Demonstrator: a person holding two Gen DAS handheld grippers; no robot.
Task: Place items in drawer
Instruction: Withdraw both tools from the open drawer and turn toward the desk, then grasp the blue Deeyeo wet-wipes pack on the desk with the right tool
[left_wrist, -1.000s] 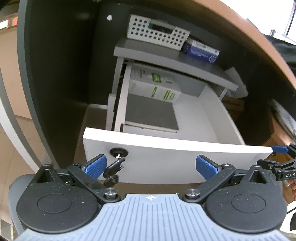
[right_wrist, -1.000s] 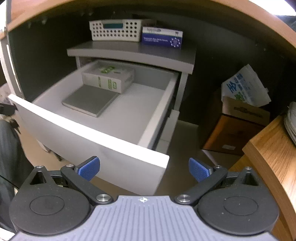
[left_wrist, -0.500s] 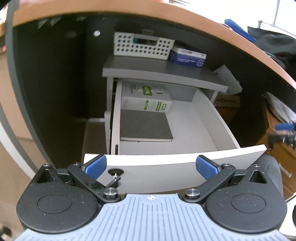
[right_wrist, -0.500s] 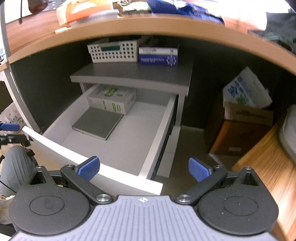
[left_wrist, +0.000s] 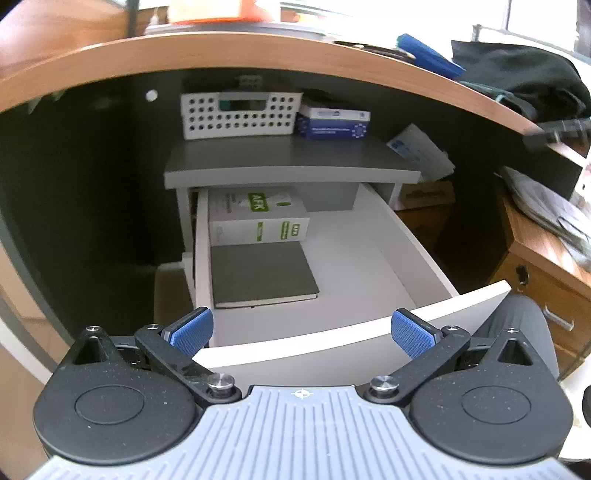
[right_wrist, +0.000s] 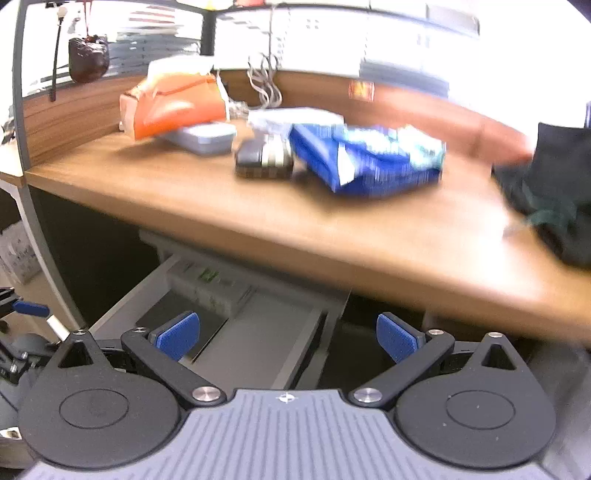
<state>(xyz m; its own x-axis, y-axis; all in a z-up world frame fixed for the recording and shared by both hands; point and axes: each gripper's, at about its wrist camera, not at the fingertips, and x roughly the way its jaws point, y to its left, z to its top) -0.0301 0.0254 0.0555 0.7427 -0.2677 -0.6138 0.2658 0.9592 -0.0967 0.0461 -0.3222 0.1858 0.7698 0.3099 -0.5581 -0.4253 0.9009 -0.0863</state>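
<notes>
- My left gripper (left_wrist: 302, 332) has its jaws spread wide and holds nothing; its blue pads (left_wrist: 192, 329) hang over the front edge of the open white drawer (left_wrist: 354, 258).
- Inside the drawer, at my 11 o'clock, a grey notebook (left_wrist: 260, 275) lies flat against the left wall, and a white box with green labels (left_wrist: 258, 218) sits just behind it, touching its far edge. The drawer floor to the right of them is bare.
- On the grey cabinet top (left_wrist: 288, 162) above, at 12 o'clock, a white perforated basket (left_wrist: 240, 114) stands just beside a blue box (left_wrist: 334, 123).
- My right gripper (right_wrist: 288, 334) is also wide open and empty, pointing at the wooden desk (right_wrist: 295, 221).
- On the desk, blurred: a blue packet (right_wrist: 369, 158) at 12 o'clock, a dark case (right_wrist: 264, 158) touching its left side, a grey tin (right_wrist: 203, 138) and an orange bag (right_wrist: 173, 107) at 11 o'clock.
- Dark cloth (right_wrist: 554, 184) lies at 2 o'clock.
</notes>
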